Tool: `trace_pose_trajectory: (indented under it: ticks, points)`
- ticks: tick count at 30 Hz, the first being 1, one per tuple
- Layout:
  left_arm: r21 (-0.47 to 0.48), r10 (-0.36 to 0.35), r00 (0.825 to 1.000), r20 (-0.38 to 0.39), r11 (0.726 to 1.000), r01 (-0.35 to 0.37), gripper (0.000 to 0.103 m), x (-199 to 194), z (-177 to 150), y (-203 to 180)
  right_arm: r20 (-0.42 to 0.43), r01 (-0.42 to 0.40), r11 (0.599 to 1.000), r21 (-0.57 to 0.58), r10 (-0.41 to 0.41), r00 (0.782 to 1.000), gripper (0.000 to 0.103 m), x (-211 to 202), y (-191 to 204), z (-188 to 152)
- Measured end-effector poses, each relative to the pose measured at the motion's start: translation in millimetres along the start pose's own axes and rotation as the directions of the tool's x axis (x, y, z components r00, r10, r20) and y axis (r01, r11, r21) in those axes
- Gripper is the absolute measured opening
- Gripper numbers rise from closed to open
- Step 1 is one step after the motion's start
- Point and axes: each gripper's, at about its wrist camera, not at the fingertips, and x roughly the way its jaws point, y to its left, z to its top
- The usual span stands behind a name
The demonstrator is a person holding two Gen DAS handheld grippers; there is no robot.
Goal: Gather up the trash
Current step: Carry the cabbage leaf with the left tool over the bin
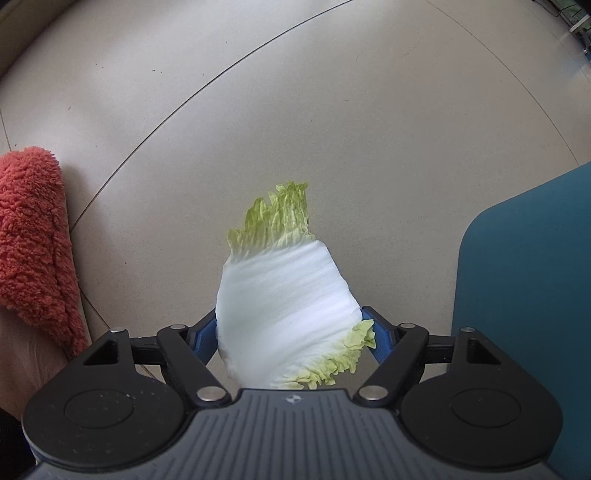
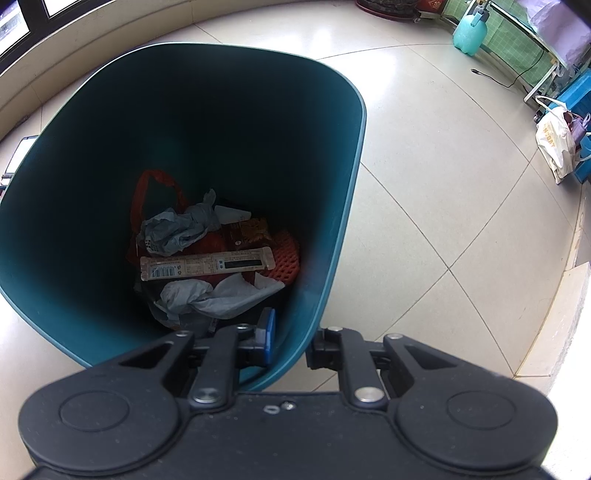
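Note:
My left gripper [image 1: 291, 332] is shut on a cabbage leaf [image 1: 284, 291], white with pale green frilled edges, held above the beige tiled floor. The teal trash bin's wall [image 1: 524, 295] stands just to its right. In the right wrist view my right gripper [image 2: 290, 341] is shut on the near rim of the teal trash bin [image 2: 325, 280], one finger inside and one outside the wall. At the bin's bottom lie crumpled grey paper [image 2: 218, 295], a long snack wrapper [image 2: 207, 264], a red bag [image 2: 155, 184] and red foam netting [image 2: 288, 254].
A fluffy red cloth [image 1: 33, 240] is at the left edge of the left wrist view. Far right in the right wrist view are a white shopping bag [image 2: 556, 142], blue crates [image 2: 580, 99], a teal spray bottle [image 2: 471, 31] and a black cable [image 2: 495, 77] on the tiled floor.

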Motion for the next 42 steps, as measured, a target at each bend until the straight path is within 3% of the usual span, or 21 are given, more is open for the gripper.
trace_pose_trajectory:
  ticks: [4,8,18,23,30,37,42]
  points:
    - [0.011,-0.026,0.998,0.054,1.0,0.026,0.078,-44.4,-4.3,-1.7,0.003,0.004,1.0,0.005,-0.004,1.0,0.015,-1.9,-0.7,-0.7]
    - [0.04,-0.064,0.988,0.138,0.997,0.059,0.078,-91.9,3.2,-26.7,0.001,0.012,1.0,0.008,-0.012,1.0,0.014,-2.6,0.7,-0.6]
    - [0.196,-0.124,0.937,0.328,0.979,0.061,0.078,-224.6,-26.2,-73.3,0.002,0.008,1.0,0.027,-0.008,1.0,0.013,-3.4,-1.7,-0.9]
    - [0.241,-0.161,0.914,0.373,0.968,0.072,0.078,-255.9,-36.4,-83.5,0.006,0.002,1.0,0.03,-0.002,1.0,0.013,-4.4,-3.6,-1.6]
    - [0.36,-0.222,0.887,0.404,0.93,0.069,0.078,-270.7,-53.1,-111.9,0.01,-0.012,0.999,0.038,0.012,1.0,0.013,-6.6,-8.6,-2.1]
    - [0.479,-0.238,0.899,0.367,0.877,0.037,0.078,-260.6,-53.6,-178.1,0.013,-0.013,0.999,0.031,0.013,1.0,0.013,-8.6,-9.3,-2.4]
    - [0.509,-0.202,0.937,0.285,0.86,0.031,0.078,-221.4,-38.2,-218.4,0.015,-0.014,0.999,0.031,0.014,1.0,0.013,-8.7,-9.1,-2.9]
